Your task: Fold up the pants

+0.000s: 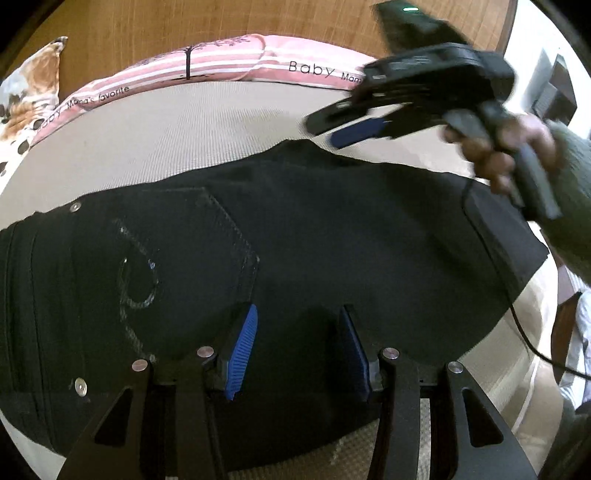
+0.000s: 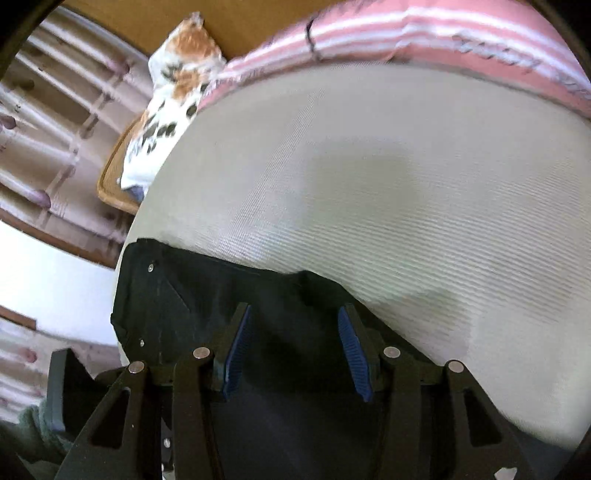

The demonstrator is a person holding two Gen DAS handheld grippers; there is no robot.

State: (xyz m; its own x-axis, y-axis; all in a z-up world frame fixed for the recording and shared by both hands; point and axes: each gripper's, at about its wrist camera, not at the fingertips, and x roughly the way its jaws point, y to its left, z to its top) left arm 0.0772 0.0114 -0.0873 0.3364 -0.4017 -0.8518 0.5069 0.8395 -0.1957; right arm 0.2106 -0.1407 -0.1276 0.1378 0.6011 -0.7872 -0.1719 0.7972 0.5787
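Observation:
Black pants [image 1: 314, 221] lie flat across a beige mattress [image 1: 207, 122], back pocket with stitching facing up at the left. My left gripper [image 1: 297, 347] is open and empty, hovering over the near part of the pants. My right gripper [image 1: 332, 127] shows in the left wrist view at the upper right, held in a hand above the far edge of the pants. In the right wrist view the right gripper [image 2: 293, 350] is open and empty above the pants [image 2: 207, 295], close to their far edge.
A pink striped blanket [image 1: 229, 62] lies along the far side of the mattress [image 2: 369, 184]. A spotted orange and white cloth [image 1: 33, 85] sits at the far left corner [image 2: 177, 74]. A wooden headboard [image 1: 258, 18] stands behind. A black cable [image 1: 517, 317] hangs at the right.

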